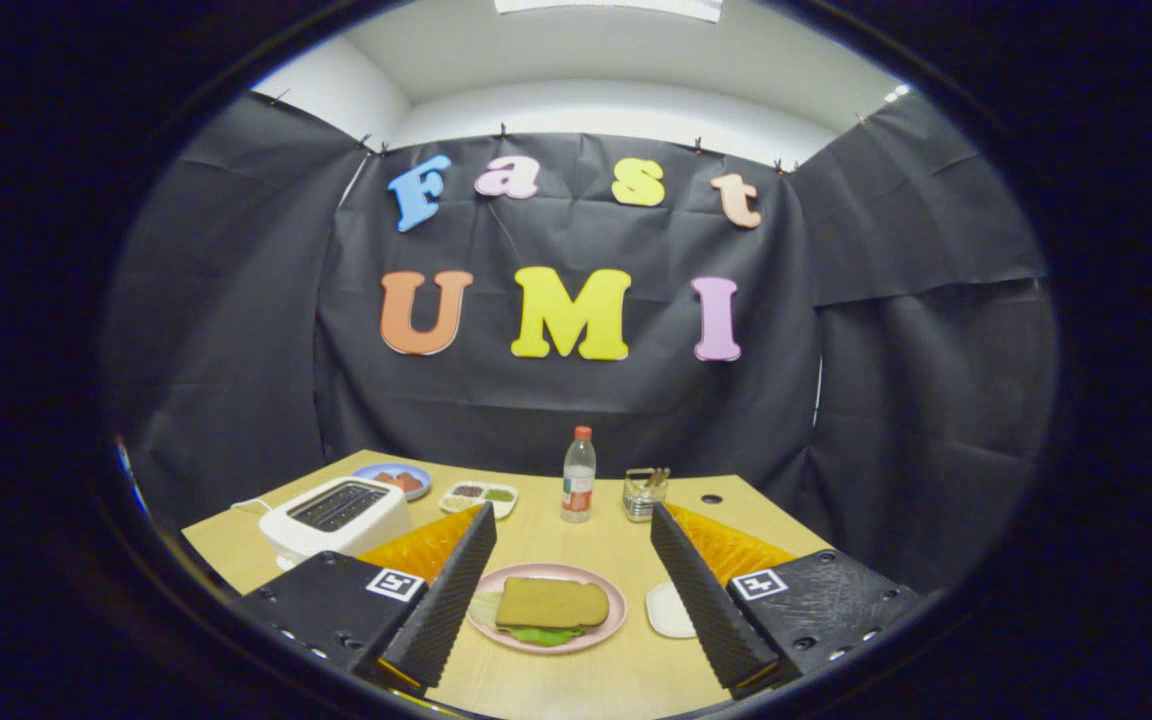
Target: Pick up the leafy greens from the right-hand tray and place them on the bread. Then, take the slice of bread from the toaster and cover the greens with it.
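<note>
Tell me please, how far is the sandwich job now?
It looks finished. On the pink plate a bread slice lies on top of the leafy greens, which peek out along its near edge. The toaster slots look empty, though they are dark. The tongs are open with nothing in them, and the plate sits between the fingers. Nothing seems left but to draw back.

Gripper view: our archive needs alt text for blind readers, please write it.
A slice of bread covers leafy greens on a pink plate between the open gripper fingers. Beyond stand a white toaster, a bottle and small dishes on a wooden table.
</note>
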A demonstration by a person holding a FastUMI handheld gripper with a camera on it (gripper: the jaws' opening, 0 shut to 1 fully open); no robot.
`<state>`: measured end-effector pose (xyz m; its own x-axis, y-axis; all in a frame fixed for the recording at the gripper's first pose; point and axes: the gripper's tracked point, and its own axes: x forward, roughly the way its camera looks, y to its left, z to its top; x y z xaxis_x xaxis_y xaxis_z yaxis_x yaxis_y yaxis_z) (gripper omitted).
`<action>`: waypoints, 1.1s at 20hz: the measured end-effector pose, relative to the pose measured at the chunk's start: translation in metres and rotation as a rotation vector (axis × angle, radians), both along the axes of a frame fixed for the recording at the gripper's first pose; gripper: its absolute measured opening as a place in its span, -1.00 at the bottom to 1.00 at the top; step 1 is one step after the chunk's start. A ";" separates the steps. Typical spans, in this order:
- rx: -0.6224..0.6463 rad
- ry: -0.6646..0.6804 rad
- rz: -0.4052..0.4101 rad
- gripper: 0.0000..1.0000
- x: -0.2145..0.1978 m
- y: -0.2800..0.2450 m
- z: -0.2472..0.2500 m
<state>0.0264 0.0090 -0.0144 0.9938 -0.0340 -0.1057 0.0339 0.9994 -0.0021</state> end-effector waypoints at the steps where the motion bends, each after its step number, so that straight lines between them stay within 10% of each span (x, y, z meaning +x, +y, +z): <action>1: 0.007 -0.019 0.013 0.90 -0.007 0.003 0.006; 22: 0.020 -0.014 0.018 0.90 -0.057 0.000 0.012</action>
